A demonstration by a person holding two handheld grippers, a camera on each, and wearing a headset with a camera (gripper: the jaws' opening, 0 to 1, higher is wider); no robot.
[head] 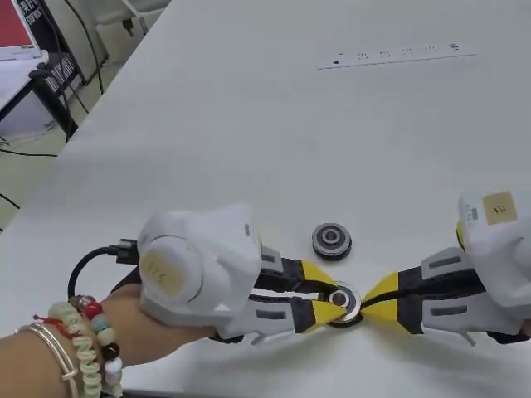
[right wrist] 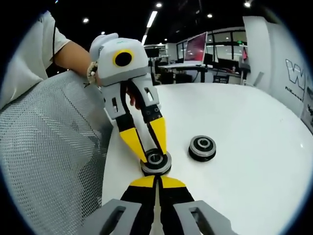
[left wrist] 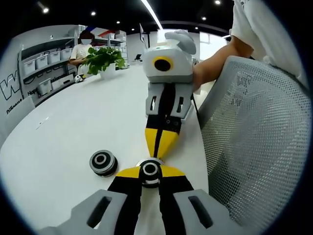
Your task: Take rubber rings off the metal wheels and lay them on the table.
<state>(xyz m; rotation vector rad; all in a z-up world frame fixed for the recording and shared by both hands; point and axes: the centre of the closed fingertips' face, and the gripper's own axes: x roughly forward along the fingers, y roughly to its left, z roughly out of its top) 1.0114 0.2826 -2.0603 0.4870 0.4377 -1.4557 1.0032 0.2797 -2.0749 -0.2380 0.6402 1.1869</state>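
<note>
Metal wheel (head: 343, 301) lies flat on the white counter (head: 249, 124) with its axle hole facing straight up. It is a round disc, so it has no long side. It sits right between the yellow fingers (left wrist: 128, 172) of your left gripper (head: 332, 297).

Those fingers are spread only as far as the wheel is wide, and one tip presses on each side of its rim, so you have it clamped.

The hub is bright, smooth metal in stepped concentric circles. A black rubber ring (right wrist: 167, 165) wraps the outside edge.

Your right gripper (head: 369, 300) comes in from the opposite side, nose to nose with the left one. Its fingers (right wrist: 146, 182) are closed flat against each other with only a thin dark seam between them. Their joined tip touches the near edge of the wheel. You cannot tell from these views whether any rubber is nipped between them.

Both pairs of fingers are wedge-shaped, with yellow tips, black shanks and white bodies behind.

A second wheel (head: 332, 240) of the same build, with a shiny centre and a dark band, lies flat near the first. It is apart from it, off to the left of your left fingers and to the right of your right fingers, and nothing touches it.
</note>
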